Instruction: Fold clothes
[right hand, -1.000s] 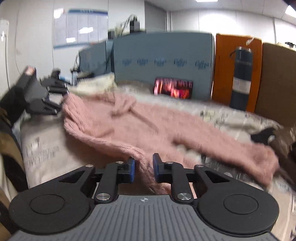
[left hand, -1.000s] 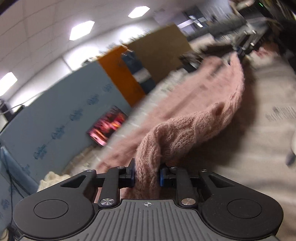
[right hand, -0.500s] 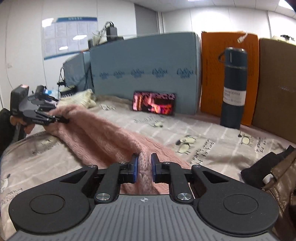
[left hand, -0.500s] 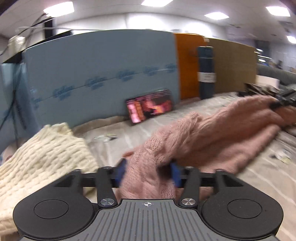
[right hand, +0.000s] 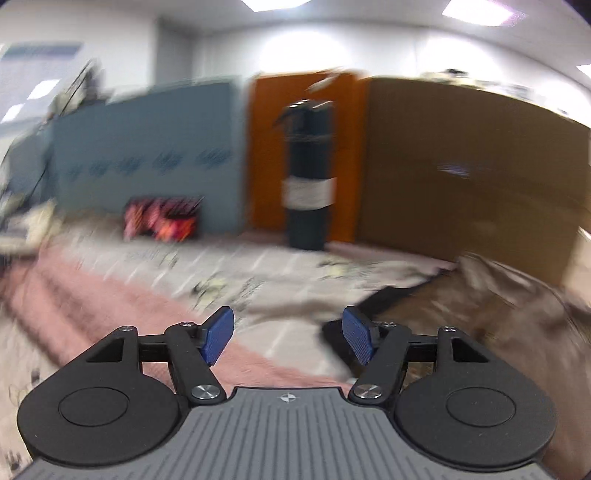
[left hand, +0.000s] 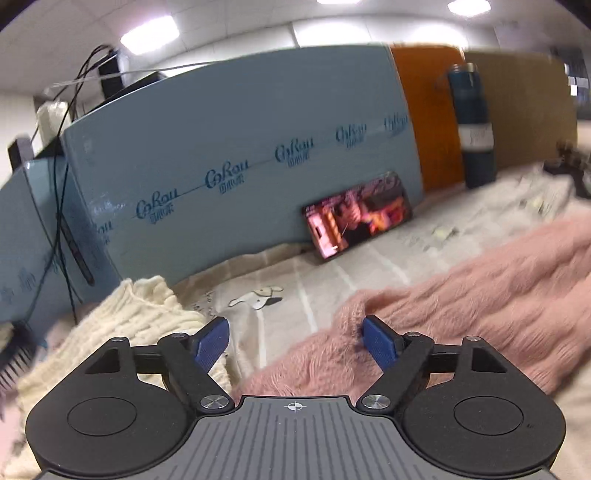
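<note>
The sweater point(left hand: 480, 295) at four o'clock is a fuzzy pale pink, and the knit point(left hand: 125, 325) at eight o'clock is cream with a chunky ribbed texture. The bedsheet point(left hand: 295, 295) is off-white, gridded with pale lines and printed with a small cartoon dog. The board point(left hand: 240, 147) at twelve o'clock is light blue with darker blue lettering; the panel point(left hand: 428, 122) at two o'clock is orange. The flask point(left hand: 474, 125) is dark teal with a white label. The pads point(left hand: 376, 343) are blue.

Ceiling panels point(left hand: 149, 35) are lighting the room brightly and evenly. Fisheye distortion is bending the edges of both views. Motion blur is smearing the right wrist view heavily, the left only at its right side.
</note>
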Available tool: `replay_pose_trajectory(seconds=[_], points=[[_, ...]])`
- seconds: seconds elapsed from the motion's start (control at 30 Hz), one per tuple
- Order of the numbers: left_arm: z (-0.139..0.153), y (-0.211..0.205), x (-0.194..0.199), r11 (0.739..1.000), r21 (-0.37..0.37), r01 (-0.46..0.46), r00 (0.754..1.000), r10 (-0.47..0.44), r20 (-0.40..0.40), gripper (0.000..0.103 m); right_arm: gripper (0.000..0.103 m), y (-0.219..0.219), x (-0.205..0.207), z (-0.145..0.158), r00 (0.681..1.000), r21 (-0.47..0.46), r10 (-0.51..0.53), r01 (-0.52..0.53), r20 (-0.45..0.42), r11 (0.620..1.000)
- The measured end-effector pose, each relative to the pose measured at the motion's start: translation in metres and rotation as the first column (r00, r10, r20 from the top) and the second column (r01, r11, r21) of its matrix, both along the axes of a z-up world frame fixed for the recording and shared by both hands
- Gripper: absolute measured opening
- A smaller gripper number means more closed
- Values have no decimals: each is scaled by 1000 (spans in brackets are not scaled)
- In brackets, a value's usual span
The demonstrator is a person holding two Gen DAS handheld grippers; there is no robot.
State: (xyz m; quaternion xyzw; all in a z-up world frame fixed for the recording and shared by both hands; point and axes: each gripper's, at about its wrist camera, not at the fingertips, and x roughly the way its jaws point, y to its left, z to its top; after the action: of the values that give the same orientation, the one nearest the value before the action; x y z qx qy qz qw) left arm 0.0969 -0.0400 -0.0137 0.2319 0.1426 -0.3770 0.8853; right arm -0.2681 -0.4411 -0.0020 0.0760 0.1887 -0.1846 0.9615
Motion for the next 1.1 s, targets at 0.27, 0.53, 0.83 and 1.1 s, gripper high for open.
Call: replay_pose_trajectory(seconds=[0.27, 0.53, 0.83, 1.1], points=[[12, 18, -16, 997, -72, -11, 1000, 13, 25, 86, 70, 11, -48, -17, 990, 166, -135, 127, 34, 978], [3, 18, -35, 995, -77, 69, 997, -70, -10, 88, 19, 31, -22, -23, 959, 5, -204, 210, -198, 978], [0, 17, -36, 995, -74, 73, 997, -74, -17, 88, 9, 48, 7, 37, 959, -292, -270, 236, -83, 927], [-2, 17, -36, 996, -74, 55, 998, -56, -11, 88, 9, 15, 42, 33, 942, -223, -322, 296, -91, 929]])
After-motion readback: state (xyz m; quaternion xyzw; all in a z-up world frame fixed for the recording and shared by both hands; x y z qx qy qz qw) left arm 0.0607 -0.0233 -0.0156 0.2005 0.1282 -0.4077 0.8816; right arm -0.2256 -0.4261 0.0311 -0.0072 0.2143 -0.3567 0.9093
